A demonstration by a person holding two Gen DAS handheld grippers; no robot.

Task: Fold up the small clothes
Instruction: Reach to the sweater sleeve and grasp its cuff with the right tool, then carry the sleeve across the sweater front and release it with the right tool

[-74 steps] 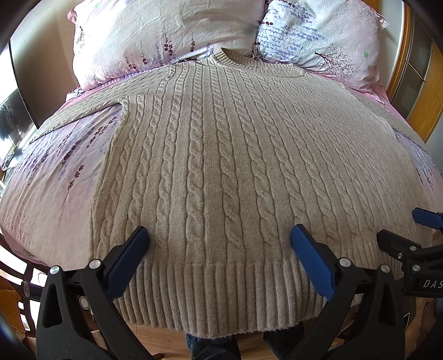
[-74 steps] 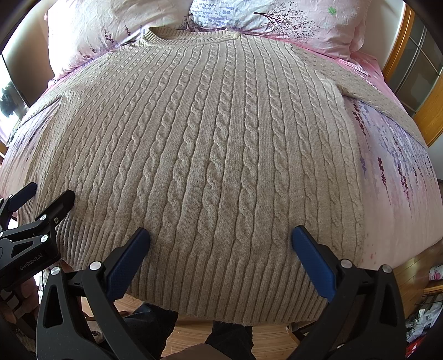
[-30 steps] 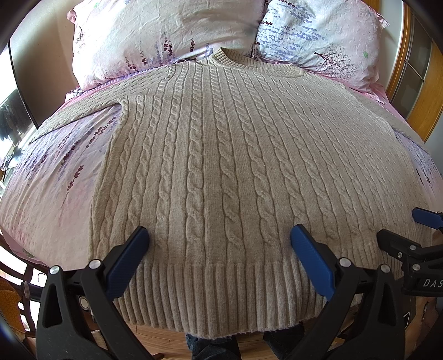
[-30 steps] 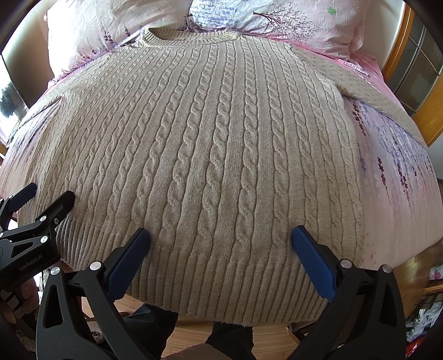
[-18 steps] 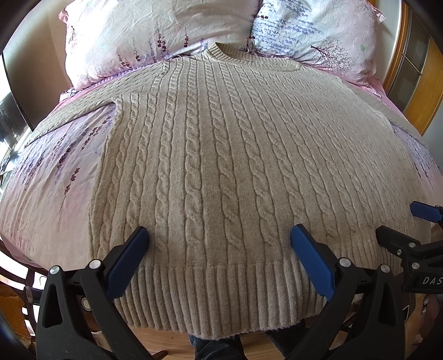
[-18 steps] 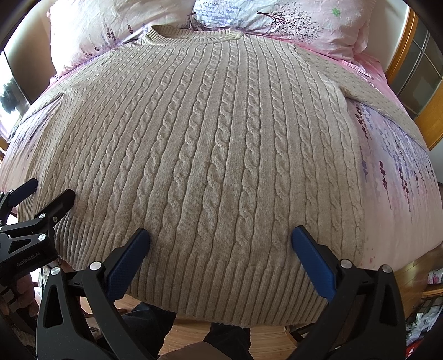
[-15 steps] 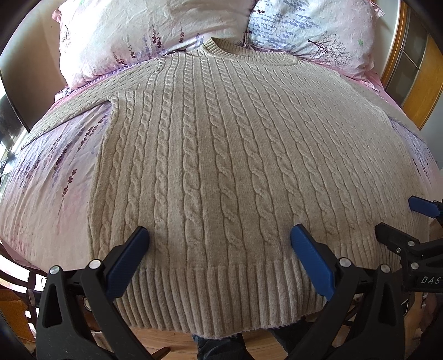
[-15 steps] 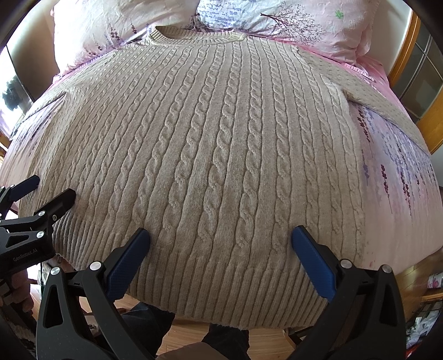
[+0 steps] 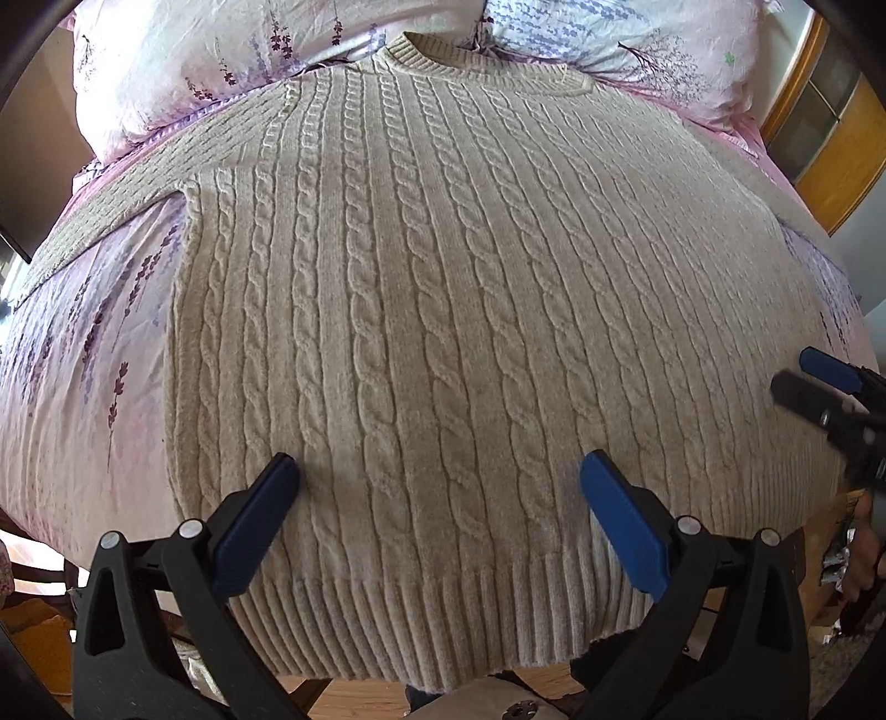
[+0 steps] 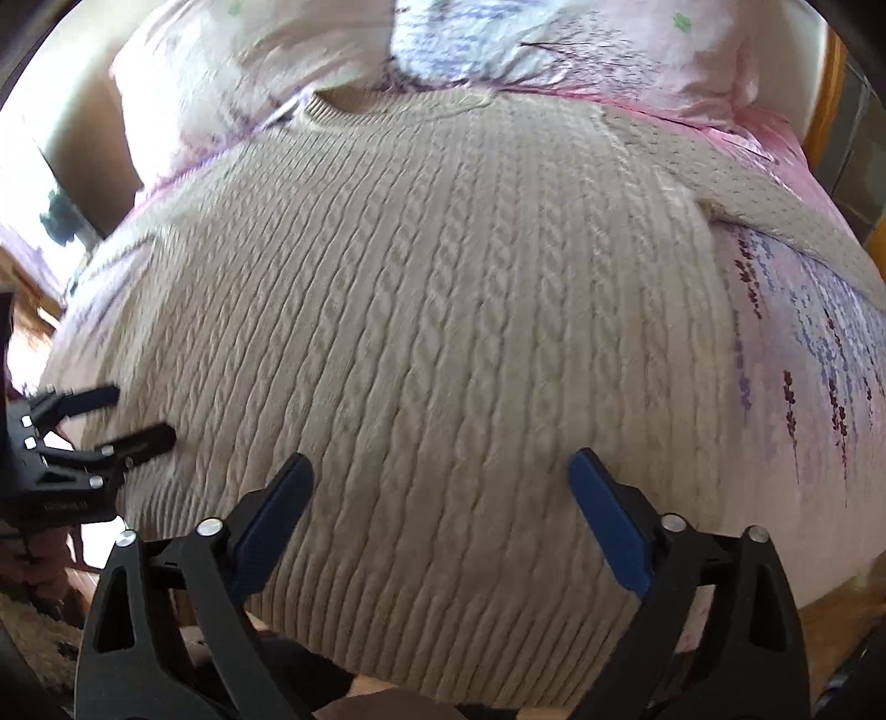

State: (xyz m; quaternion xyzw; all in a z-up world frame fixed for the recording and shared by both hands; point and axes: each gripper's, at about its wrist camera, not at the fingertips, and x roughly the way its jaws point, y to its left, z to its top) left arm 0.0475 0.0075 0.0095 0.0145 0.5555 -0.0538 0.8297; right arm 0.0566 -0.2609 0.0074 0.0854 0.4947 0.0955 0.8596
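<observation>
Beige cable-knit sweater (image 9: 443,310) flat on the bed (image 9: 94,354), collar toward the pillows (image 9: 210,50). Left gripper (image 9: 440,487) and right gripper (image 10: 440,482) above the hem, fingers apart. Right view blurred; contact unclear.

Bright daylight pouring in, left wrist view staying sharp, right wrist view smearing with motion blur, fisheye bending the edges, dark vignette creeping into corners
</observation>
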